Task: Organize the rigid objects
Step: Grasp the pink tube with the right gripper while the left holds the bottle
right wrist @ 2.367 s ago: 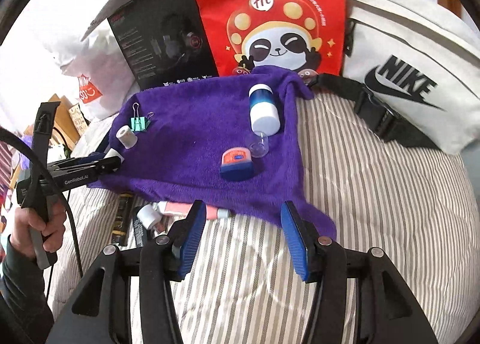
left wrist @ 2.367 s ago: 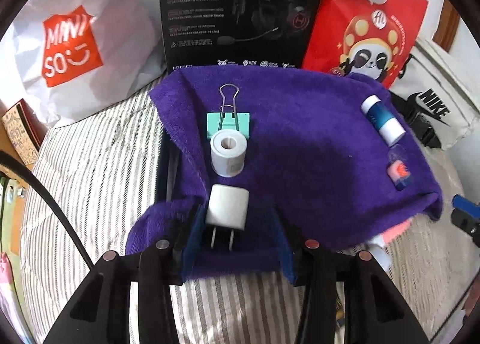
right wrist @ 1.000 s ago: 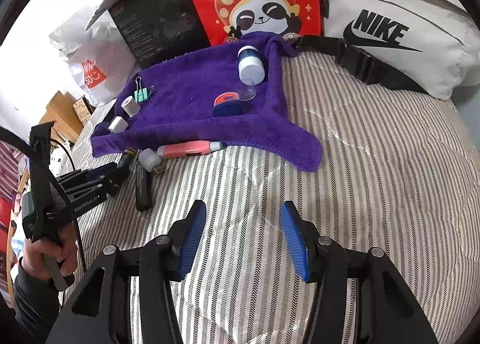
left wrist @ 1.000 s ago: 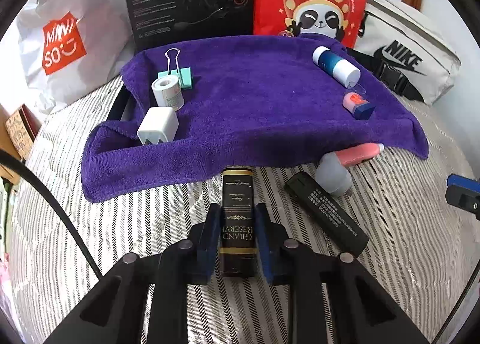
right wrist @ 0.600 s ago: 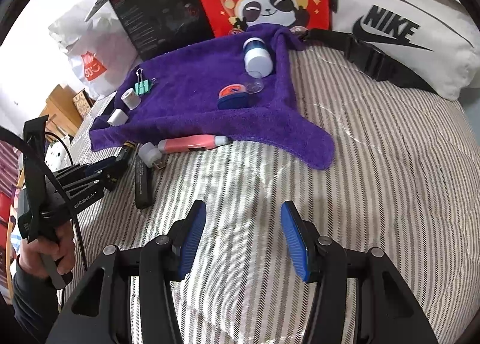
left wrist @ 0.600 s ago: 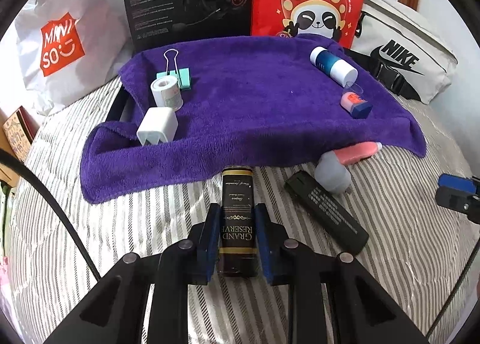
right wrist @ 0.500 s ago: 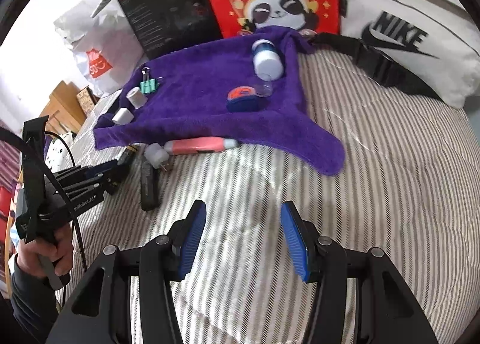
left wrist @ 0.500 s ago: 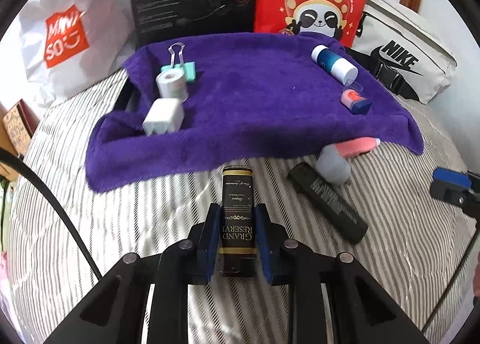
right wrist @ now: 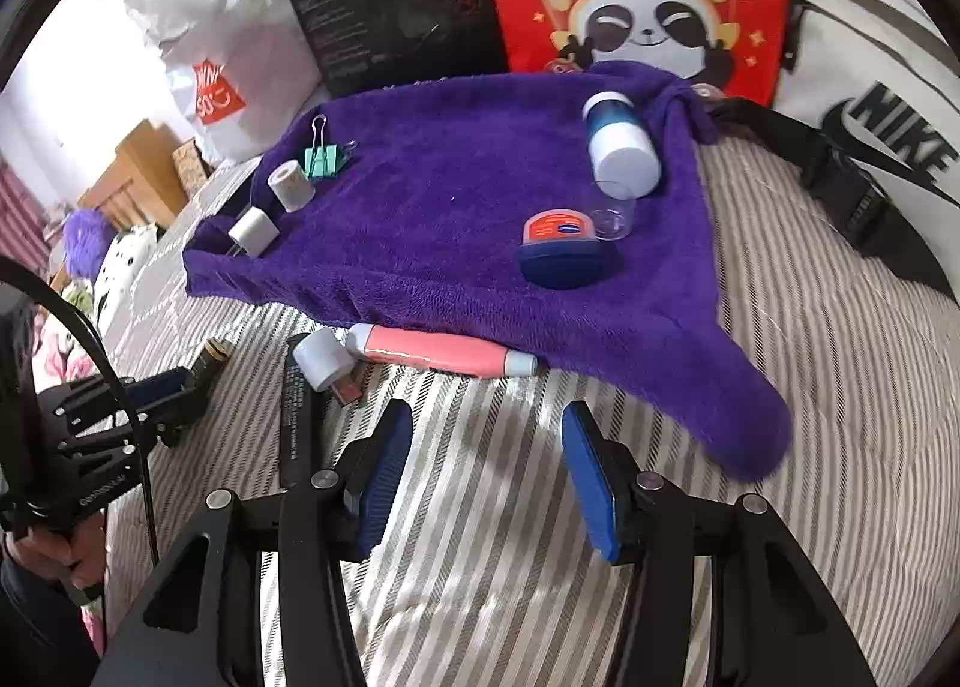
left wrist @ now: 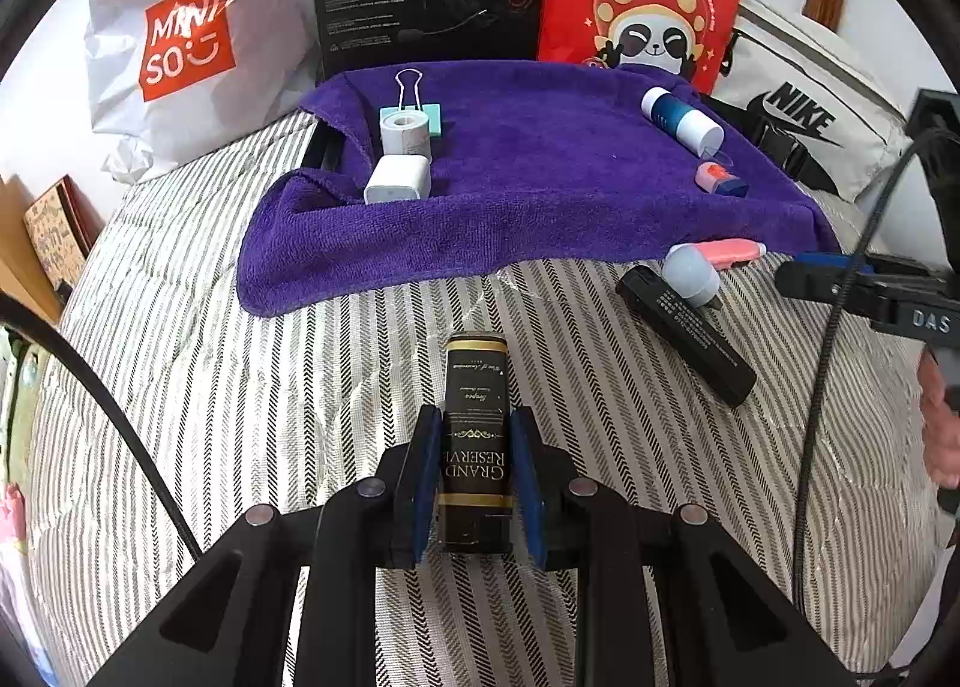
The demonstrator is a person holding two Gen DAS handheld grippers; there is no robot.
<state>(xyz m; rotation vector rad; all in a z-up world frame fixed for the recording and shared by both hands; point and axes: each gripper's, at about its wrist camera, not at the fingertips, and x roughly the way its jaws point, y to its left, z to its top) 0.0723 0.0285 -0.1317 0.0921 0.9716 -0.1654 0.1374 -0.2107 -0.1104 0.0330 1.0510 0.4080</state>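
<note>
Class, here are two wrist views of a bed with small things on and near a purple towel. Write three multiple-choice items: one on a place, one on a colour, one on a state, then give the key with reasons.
1. Where does the pink tube lie?
A. at the towel's near edge
B. on the headset box
C. in the white bag

2. What colour is the binder clip?
A. red
B. green
C. yellow

3. How do the right tongs stand?
A. shut on the tube
B. shut on the towel
C. open, empty

Key: 1 A, it lies along the towel hem on the striped cover; 2 B, its body is mint green; 3 C, only bedding shows between the pads.
</note>
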